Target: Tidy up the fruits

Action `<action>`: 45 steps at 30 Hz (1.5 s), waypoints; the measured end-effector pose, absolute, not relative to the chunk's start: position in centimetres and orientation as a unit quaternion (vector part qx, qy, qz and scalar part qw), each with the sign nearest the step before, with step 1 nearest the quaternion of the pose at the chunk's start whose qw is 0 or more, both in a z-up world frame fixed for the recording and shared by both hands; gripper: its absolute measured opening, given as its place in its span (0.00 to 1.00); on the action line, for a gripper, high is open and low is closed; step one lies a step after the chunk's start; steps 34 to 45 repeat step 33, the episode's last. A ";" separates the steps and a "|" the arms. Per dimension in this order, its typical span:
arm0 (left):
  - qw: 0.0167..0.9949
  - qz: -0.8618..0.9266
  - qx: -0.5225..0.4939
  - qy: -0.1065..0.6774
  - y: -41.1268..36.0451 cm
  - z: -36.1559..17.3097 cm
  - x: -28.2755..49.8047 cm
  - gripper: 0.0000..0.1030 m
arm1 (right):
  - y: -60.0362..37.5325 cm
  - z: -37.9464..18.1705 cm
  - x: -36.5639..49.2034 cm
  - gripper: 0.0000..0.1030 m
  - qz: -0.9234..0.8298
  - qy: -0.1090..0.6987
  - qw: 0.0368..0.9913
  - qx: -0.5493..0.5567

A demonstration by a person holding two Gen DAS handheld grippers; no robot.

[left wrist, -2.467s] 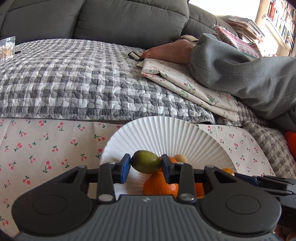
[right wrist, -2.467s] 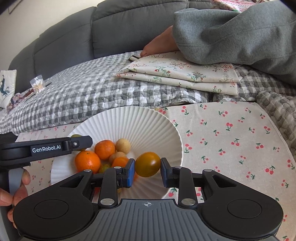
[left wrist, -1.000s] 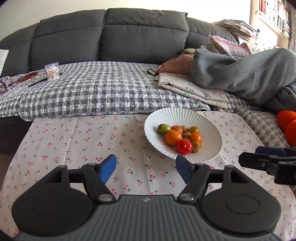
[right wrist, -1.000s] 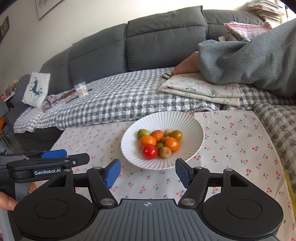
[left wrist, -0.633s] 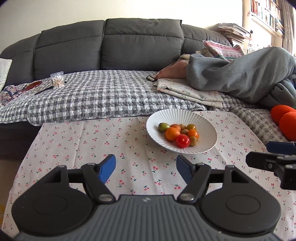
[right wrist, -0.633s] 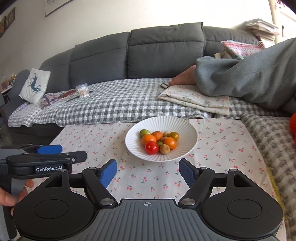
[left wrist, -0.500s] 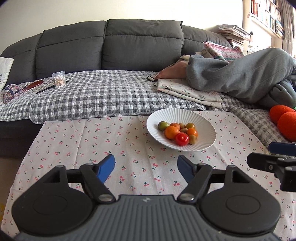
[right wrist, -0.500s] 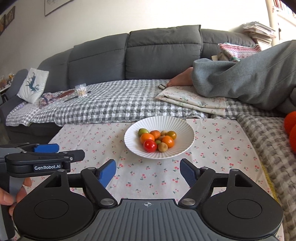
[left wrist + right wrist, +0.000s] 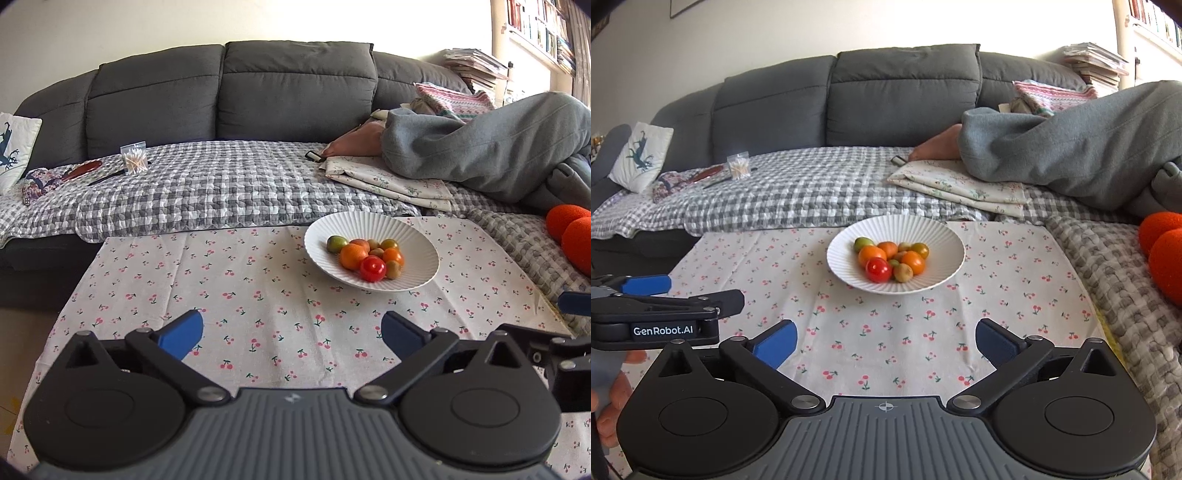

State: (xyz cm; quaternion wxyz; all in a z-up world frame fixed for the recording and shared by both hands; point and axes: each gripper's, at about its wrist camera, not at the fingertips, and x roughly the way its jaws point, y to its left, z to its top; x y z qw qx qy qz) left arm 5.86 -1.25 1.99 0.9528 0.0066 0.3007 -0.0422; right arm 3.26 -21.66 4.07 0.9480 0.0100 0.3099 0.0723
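Sofa-side, a cherry-print cloth [image 9: 258, 280] covers the counter, and both claws hang over its near edge. Left claw [image 9: 291, 332] is spread wide with nothing between its blue pads; its body blocks the near strip of cloth. Right claw [image 9: 884, 341] is equally wide and empty. From the right wrist view the left claw shows side-on at the left edge, partly cut off, with the fingers of the hand [image 9: 613, 410] holding it barely visible.

Toward the counter's far edge, right of centre, sits a ribbed white plate [image 9: 421, 243] holding the fruits [image 9: 365, 254]: a red tomato in front, oranges, a green one at the back left, and smaller brownish ones half hidden in the heap. Beyond the counter's right edge, two orange balls [image 9: 1163, 247] are cut off by the frame.
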 end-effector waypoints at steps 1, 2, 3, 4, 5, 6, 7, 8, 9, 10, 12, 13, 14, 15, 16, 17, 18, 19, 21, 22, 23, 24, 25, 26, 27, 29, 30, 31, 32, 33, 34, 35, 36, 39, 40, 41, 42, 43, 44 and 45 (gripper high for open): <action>0.952 -0.041 0.008 0.302 -1.2 1.9 5.9 0.99 | -21.6 4.0 3.3 1.00 0.072 0.312 0.947 0.008; 0.952 -0.039 0.008 0.303 -1.2 1.9 5.9 0.99 | -21.5 3.9 3.3 1.00 0.072 0.313 0.947 0.006; 0.952 -0.039 0.007 0.304 -1.2 1.8 6.0 0.99 | -21.5 3.9 3.4 1.00 0.071 0.313 0.947 0.004; 0.951 -0.038 0.006 0.305 -1.2 1.8 6.1 0.99 | -21.5 3.8 3.4 1.00 0.069 0.314 0.947 0.005; 0.951 -0.037 0.006 0.306 -1.2 1.8 6.1 0.99 | -21.5 3.8 3.5 1.00 0.068 0.316 0.946 0.007; 0.951 -0.036 0.005 0.307 -1.1 1.8 6.1 0.99 | -21.5 3.8 3.6 1.00 0.068 0.318 0.946 0.010; 0.951 -0.035 0.004 0.308 -1.1 1.8 6.2 0.99 | -21.5 3.8 3.6 1.00 0.068 0.319 0.945 0.013; 0.950 -0.036 0.002 0.310 -1.1 1.8 6.2 0.99 | -21.5 3.8 3.6 1.00 0.068 0.319 0.945 0.014; 0.950 -0.037 0.001 0.311 -1.1 1.8 6.2 0.99 | -21.4 3.8 3.6 1.00 0.068 0.318 0.946 0.014; 0.949 -0.037 0.001 0.312 -1.1 1.8 6.2 0.99 | -21.3 3.9 3.6 1.00 0.069 0.317 0.946 0.013; 0.949 -0.035 0.000 0.313 -1.1 1.8 6.1 0.99 | -21.3 3.9 3.6 1.00 0.068 0.317 0.946 0.012; 0.949 -0.034 -0.001 0.313 -1.2 1.8 6.1 0.99 | -21.2 3.9 3.7 1.00 0.068 0.318 0.946 0.013; 0.949 -0.034 -0.002 0.313 -1.2 1.8 6.1 0.99 | -21.2 3.8 3.7 1.00 0.069 0.319 0.945 0.014; 0.949 -0.034 -0.003 0.312 -1.2 1.8 6.1 0.99 | -21.2 3.8 3.7 1.00 0.068 0.319 0.945 0.014; 0.950 -0.033 -0.003 0.311 -1.2 1.8 6.1 0.99 | -21.2 3.8 3.8 1.00 0.068 0.320 0.945 0.013; 0.950 -0.032 -0.003 0.311 -1.2 1.8 6.2 0.99 | -21.2 3.7 3.8 1.00 0.067 0.321 0.945 0.012; 0.950 -0.032 -0.001 0.312 -1.3 1.8 6.2 0.99 | -21.2 3.7 3.8 1.00 0.067 0.321 0.945 0.011; 0.949 -0.032 0.001 0.313 -1.3 1.7 6.2 0.99 | -21.2 3.7 3.8 1.00 0.066 0.322 0.944 0.011; 0.948 -0.035 0.002 0.316 -1.4 1.6 6.2 0.99 | -21.2 3.7 3.9 1.00 0.066 0.322 0.944 0.012; 0.948 -0.036 0.002 0.317 -1.4 1.6 6.2 0.99 | -21.2 3.7 3.9 1.00 0.066 0.322 0.944 0.012; 0.948 -0.037 0.002 0.317 -1.5 1.6 6.2 0.99 | -21.2 3.7 3.9 1.00 0.066 0.322 0.944 0.011; 0.947 -0.038 0.003 0.318 -1.5 1.5 6.2 0.99 | -21.1 3.7 3.9 1.00 0.067 0.322 0.944 0.011; 0.948 -0.038 0.004 0.317 -1.6 1.5 6.2 0.99 | -21.1 3.6 3.9 1.00 0.067 0.323 0.944 0.010; 0.948 -0.039 0.006 0.316 -1.6 1.5 6.2 0.99 | -21.0 3.6 3.9 1.00 0.067 0.324 0.944 0.009; 0.948 -0.038 0.008 0.315 -1.7 1.5 6.2 0.99 | -21.0 3.6 4.0 1.00 0.067 0.324 0.944 0.009; 0.948 -0.041 0.010 0.314 -1.8 1.5 6.1 0.99 | -21.0 3.5 3.9 1.00 0.067 0.324 0.944 0.008; 0.949 -0.041 0.010 0.314 -1.8 1.4 6.1 0.99 | -21.0 3.5 3.9 1.00 0.067 0.324 0.944 0.008; 0.949 -0.040 0.011 0.314 -1.8 1.4 6.1 0.99 | -21.0 3.5 3.9 1.00 0.067 0.324 0.944 0.008; 0.949 -0.039 0.012 0.314 -1.8 1.4 6.1 0.99 | -21.0 3.5 3.9 1.00 0.067 0.324 0.944 0.008; 0.948 -0.037 0.013 0.315 -1.8 1.4 6.1 0.99 | -21.0 3.5 3.9 1.00 0.066 0.325 0.943 0.008; 0.948 -0.037 0.013 0.315 -1.8 1.4 6.1 0.99 | -21.0 3.5 3.9 1.00 0.066 0.325 0.943 0.008; 0.948 -0.037 0.013 0.315 -1.8 1.4 6.1 0.99 | -21.0 3.5 3.9 1.00 0.066 0.325 0.943 0.008; 0.948 -0.037 0.013 0.315 -1.8 1.4 6.1 0.99 | -21.0 3.5 3.9 1.00 0.066 0.325 0.943 0.008; 0.948 -0.037 0.013 0.315 -1.8 1.4 6.1 0.99 | -21.0 3.5 3.9 1.00 0.066 0.325 0.943 0.008; 0.948 -0.037 0.013 0.315 -1.8 1.4 6.1 0.99 | -21.0 3.5 3.9 1.00 0.066 0.325 0.943 0.008; 0.948 -0.037 0.013 0.315 -1.8 1.4 6.1 0.99 | -21.0 3.5 3.9 1.00 0.066 0.325 0.943 0.008; 0.948 -0.037 0.013 0.315 -1.8 1.4 6.1 0.99 | -21.0 3.5 3.9 1.00 0.066 0.325 0.943 0.008; 0.948 -0.037 0.013 0.315 -1.8 1.4 6.1 0.99 | -21.0 3.5 3.9 1.00 0.066 0.325 0.943 0.008; 0.948 -0.037 0.013 0.315 -1.8 1.4 6.1 0.99 | -21.0 3.5 3.9 1.00 0.066 0.325 0.943 0.008; 0.948 -0.037 0.013 0.315 -1.8 1.4 6.1 0.99 | -21.0 3.5 3.9 1.00 0.066 0.325 0.943 0.008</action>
